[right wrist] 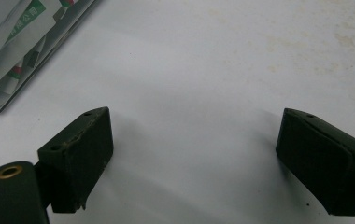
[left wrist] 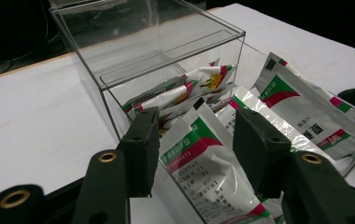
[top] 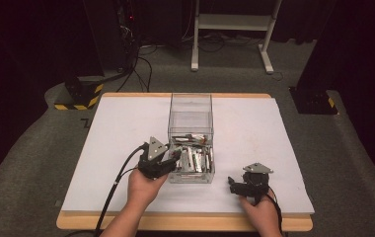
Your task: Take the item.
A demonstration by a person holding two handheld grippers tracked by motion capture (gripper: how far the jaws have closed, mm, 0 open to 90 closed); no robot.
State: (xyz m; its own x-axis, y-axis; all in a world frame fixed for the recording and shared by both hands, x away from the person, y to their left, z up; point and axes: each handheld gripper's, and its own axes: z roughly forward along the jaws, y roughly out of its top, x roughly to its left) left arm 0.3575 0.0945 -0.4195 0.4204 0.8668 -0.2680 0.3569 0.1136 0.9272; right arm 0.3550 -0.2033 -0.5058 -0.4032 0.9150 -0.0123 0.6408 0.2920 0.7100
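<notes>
A clear plastic box (top: 190,106) stands on the middle of the white table, and several white, green and red sachets (top: 194,158) lie and lean inside it. My left gripper (top: 176,154) reaches in at the box's near left corner. In the left gripper view, the left gripper (left wrist: 192,122) is open with an upright sachet (left wrist: 199,161) between its jaws; the pads stand close to the sachet's edges, with more sachets (left wrist: 301,112) behind. My right gripper (top: 232,184) rests near the table's front, right of the box. The right gripper (right wrist: 194,123) is wide open over bare tabletop.
The box's near corner (right wrist: 3,70) shows at the upper left of the right gripper view. Bare white tabletop (top: 121,128) lies on both sides of the box. Beyond the table are a white stand (top: 232,22), cables, and a yellow-and-black striped base (top: 79,96).
</notes>
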